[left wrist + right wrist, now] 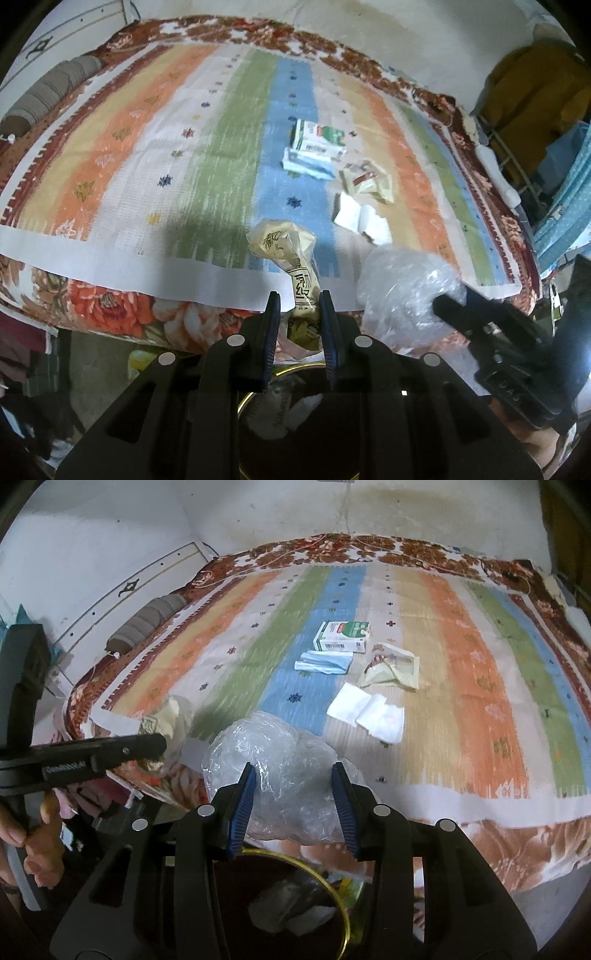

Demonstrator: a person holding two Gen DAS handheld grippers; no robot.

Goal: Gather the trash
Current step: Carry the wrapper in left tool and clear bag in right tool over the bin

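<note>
My left gripper [297,308] is shut on a crumpled cream wrapper with dark print [295,258], held over a dark bin with a gold rim [295,365] at the bed's near edge. My right gripper [295,775] is shut on a crumpled clear plastic bag [280,753], held above the same bin [332,878]; the bag also shows in the left wrist view [402,291]. On the striped bedspread lie a green-and-white carton [341,636], a blue-white packet [325,662], a cream wrapper [393,666] and white paper [365,712].
The bin holds some crumpled trash [291,908]. A striped bolster pillow [147,624] lies at the bed's far left by the headboard. A rack with yellow and blue cloth [535,110] stands right of the bed. The floral blanket edge [517,849] hangs over the bed's front.
</note>
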